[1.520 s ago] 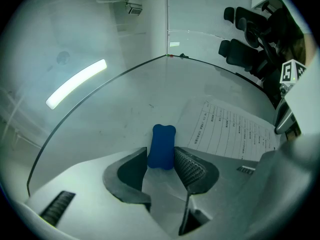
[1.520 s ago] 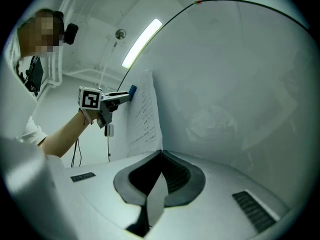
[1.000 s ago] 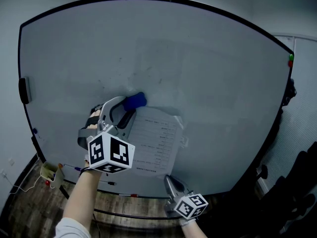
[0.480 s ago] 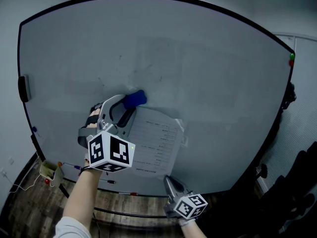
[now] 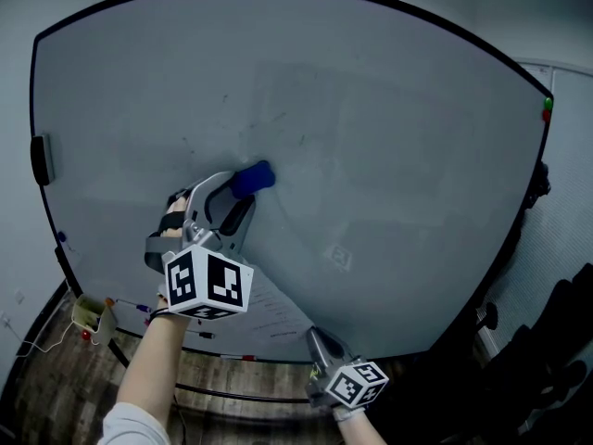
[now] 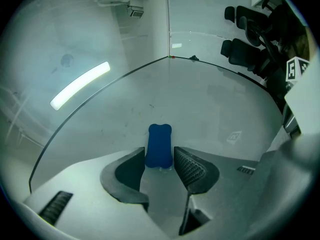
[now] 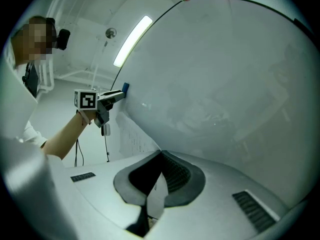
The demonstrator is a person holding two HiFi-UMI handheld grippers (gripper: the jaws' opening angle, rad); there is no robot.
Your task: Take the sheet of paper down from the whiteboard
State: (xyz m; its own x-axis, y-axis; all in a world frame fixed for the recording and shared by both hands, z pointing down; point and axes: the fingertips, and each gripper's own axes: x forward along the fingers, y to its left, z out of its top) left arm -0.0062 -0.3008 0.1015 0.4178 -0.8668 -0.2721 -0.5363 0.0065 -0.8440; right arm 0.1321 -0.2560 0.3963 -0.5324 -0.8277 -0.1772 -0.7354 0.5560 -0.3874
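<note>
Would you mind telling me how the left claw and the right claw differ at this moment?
The left claw stands wide, clamped on the blue magnet; the right claw is nearly closed, pinching the sheet of paper. The left is up against the whiteboard; the right sits lower, near its bottom edge. Both hold something.

Print on sheet (image 5: 278,311) seemingly illegible.

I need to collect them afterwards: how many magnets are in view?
3. A blue magnet in the left gripper; what look like a green magnet and, just below, a red magnet at the upper right edge of the whiteboard. Others may be hidden.
</note>
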